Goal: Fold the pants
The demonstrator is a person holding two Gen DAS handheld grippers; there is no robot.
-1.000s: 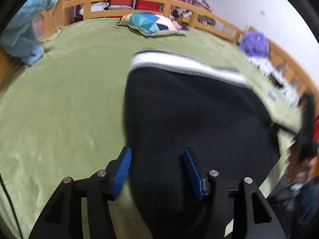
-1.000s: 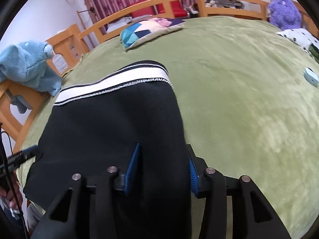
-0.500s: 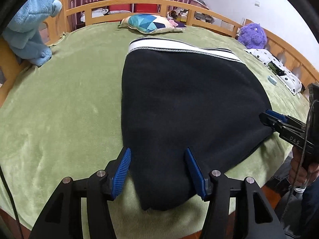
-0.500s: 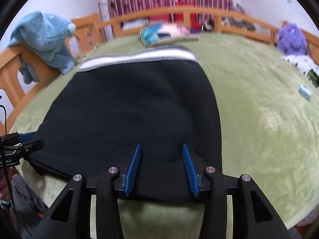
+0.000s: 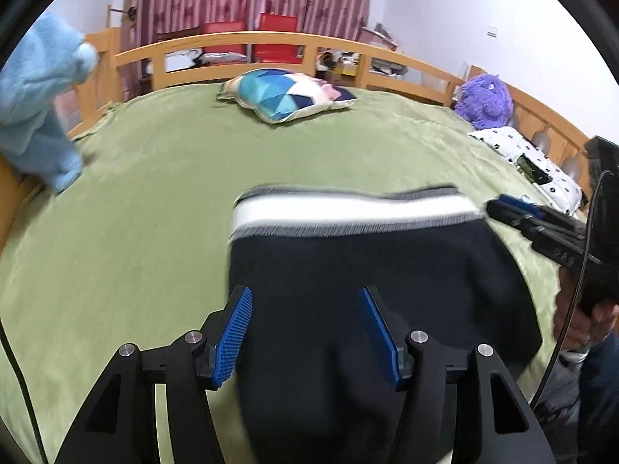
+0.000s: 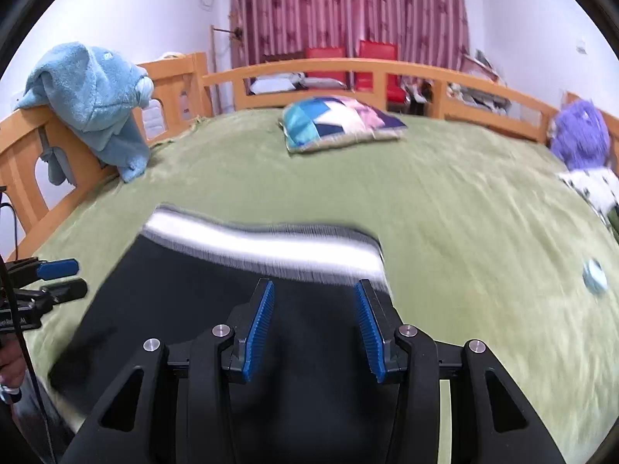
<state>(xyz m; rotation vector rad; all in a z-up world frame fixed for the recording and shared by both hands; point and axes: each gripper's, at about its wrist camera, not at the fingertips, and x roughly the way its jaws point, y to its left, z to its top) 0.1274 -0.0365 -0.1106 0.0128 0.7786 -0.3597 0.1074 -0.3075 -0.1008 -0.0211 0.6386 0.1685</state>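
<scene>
Black pants (image 5: 348,270) with a white waistband (image 5: 348,210) lie flat on the green bed (image 5: 135,212), waistband at the far end. My left gripper (image 5: 305,297) hovers open over the near left part of the pants, with cloth below its blue pads but not pinched. My right gripper (image 6: 314,290) is open too, over the near right part of the pants (image 6: 193,309), just short of the waistband (image 6: 271,247). Each gripper shows at the edge of the other's view: the right gripper (image 5: 534,220) and the left gripper (image 6: 58,278).
A patchwork pillow (image 5: 286,94) lies at the far side of the bed. A light blue towel (image 6: 96,96) hangs on the wooden rail (image 6: 23,154) at left. A purple plush (image 5: 485,100) and a dotted white cloth (image 5: 518,150) sit at right, with a small pale round thing (image 6: 595,276).
Both grippers have risen and tipped upward, so more of the far bed and room shows. The pants still lie flat, and the jaws keep about the same width.
</scene>
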